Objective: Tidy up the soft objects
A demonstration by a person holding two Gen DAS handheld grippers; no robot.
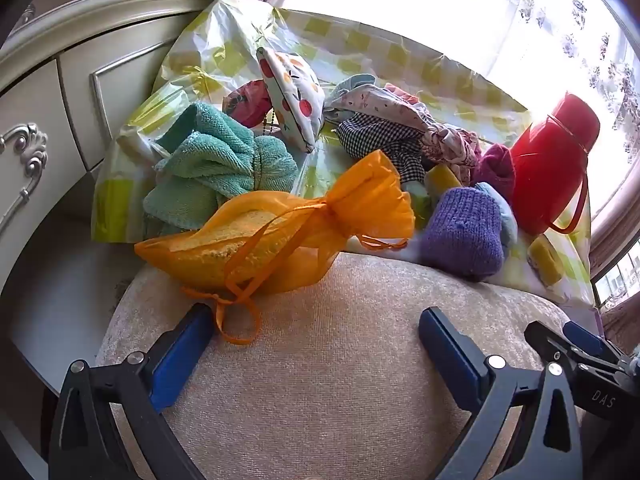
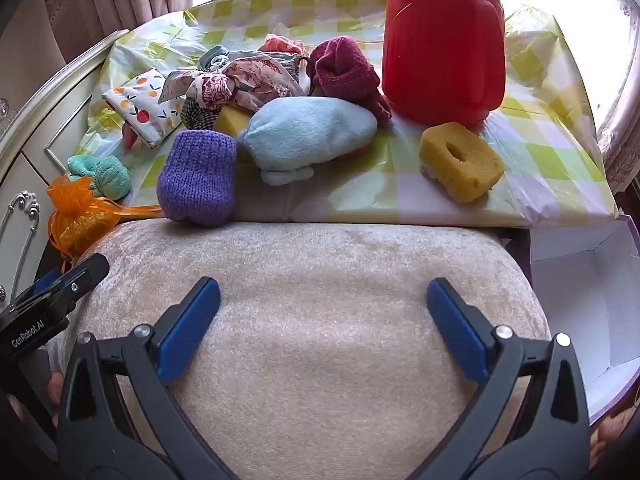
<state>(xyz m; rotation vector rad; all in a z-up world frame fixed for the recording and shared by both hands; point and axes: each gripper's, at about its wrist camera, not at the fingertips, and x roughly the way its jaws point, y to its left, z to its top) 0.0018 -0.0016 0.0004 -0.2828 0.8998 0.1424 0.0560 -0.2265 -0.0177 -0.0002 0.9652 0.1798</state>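
While both tools tilt downward over the beige velvety stool [image 2: 312, 280], we see the left hand-held gripper [image 1: 316, 320] spread wide and empty, its left blue pad just beside the ribbon loop of the orange mesh pouch [image 1: 276, 236]. Our right hand-held gripper [image 2: 323, 292] gapes equally wide, holding nothing. Past the stool, on the counter [image 2: 552, 152] under a crinkled checked plastic sheet, lie a purple knitted sock [image 2: 198, 178], a porous yellow sponge [image 2: 460, 166], a fluffy pale blue sock [image 2: 308, 132] and a teal terry cloth [image 1: 216, 168]. Farther back stands a red plastic jug [image 2: 442, 40].
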